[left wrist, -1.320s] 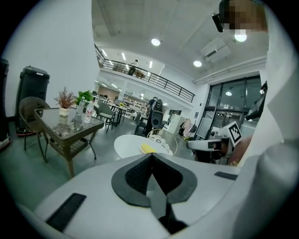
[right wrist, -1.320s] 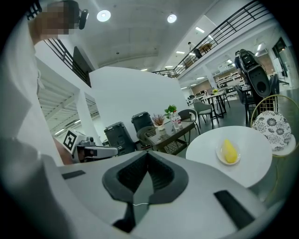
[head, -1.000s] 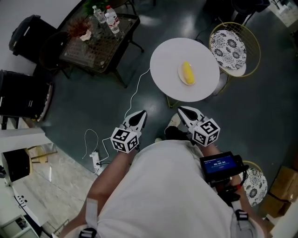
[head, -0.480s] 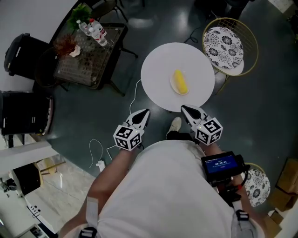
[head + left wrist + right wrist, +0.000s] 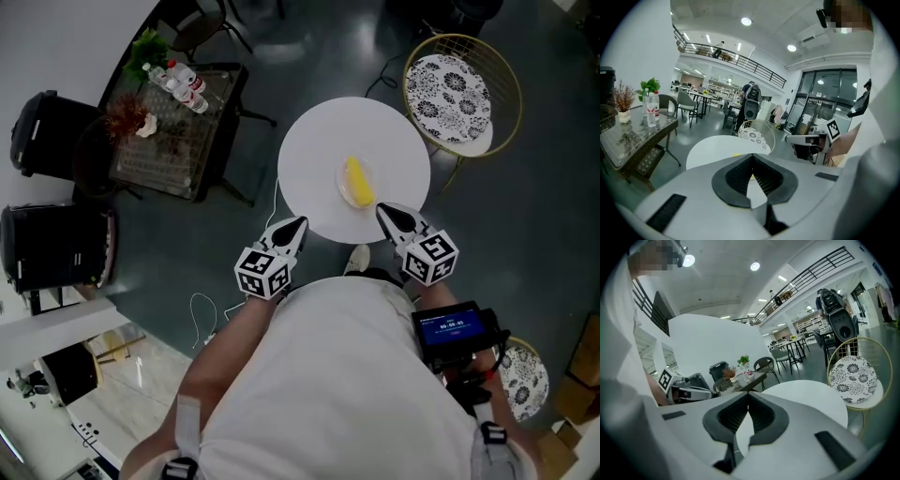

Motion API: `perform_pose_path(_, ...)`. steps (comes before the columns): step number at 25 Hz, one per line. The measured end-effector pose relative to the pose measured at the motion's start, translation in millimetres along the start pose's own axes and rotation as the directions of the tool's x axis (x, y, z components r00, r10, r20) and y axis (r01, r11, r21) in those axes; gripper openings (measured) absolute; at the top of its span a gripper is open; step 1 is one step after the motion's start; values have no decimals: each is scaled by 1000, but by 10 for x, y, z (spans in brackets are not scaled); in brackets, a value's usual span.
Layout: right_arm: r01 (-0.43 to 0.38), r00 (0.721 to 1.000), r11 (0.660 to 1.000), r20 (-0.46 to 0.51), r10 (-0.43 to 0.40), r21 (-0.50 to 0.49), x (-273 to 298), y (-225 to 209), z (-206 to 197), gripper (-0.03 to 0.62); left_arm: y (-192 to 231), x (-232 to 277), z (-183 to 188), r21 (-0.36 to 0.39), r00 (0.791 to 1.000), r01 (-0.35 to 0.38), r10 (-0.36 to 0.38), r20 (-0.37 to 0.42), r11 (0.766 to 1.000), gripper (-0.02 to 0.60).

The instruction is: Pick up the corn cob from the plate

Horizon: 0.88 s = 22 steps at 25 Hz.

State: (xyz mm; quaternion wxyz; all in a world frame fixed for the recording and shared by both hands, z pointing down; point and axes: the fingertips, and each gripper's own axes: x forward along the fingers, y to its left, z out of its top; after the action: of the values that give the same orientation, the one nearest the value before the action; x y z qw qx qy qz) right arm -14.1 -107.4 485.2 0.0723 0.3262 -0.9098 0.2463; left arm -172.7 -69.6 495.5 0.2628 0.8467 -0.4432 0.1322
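Observation:
A yellow corn cob (image 5: 355, 181) lies on a small white plate (image 5: 343, 190) near the front of a round white table (image 5: 319, 159). My left gripper (image 5: 298, 223) is shut and empty, its tip just off the table's near-left rim. My right gripper (image 5: 382, 210), shut and empty too, has its tip over the near-right rim, a little right of the plate. In the left gripper view the closed jaws (image 5: 752, 154) hide most of the table (image 5: 712, 145); only a yellow sliver of the corn (image 5: 735, 154) shows. In the right gripper view the shut jaws (image 5: 749, 393) point past the table (image 5: 811, 397).
A gold wire chair with a patterned cushion (image 5: 455, 89) stands behind the table on the right. A glass side table (image 5: 178, 131) with bottles and plants is at the left, beside a black bin (image 5: 42, 131). A white cable (image 5: 202, 314) trails on the dark floor.
Both grippers have moved forward together towards the round table. Their tips, earlier well short of it, now reach its near rim. Both stay shut.

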Motion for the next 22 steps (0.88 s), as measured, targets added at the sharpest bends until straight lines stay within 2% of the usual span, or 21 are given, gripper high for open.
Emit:
perform_pose_path(8, 32, 999, 999, 20, -33, 35, -10, -166, 37, 8, 37, 135, 83, 27, 999, 18, -17, -52, 999, 6)
perform_pose_path(14, 102, 993, 993, 50, -105, 62, -46, -245, 60, 8, 75, 316, 96, 40, 992, 80, -76, -105, 996, 6)
perform_pose_path(18, 159, 984, 982, 67, -166, 101, -73, -283, 2, 8, 102, 486, 58, 63, 978, 142, -130, -165, 988, 6)
perform_pose_path(22, 203, 975, 970, 67, -213, 136, -115, -387, -96, 8, 72, 728, 52, 148, 958, 210, -173, -230, 966, 6)
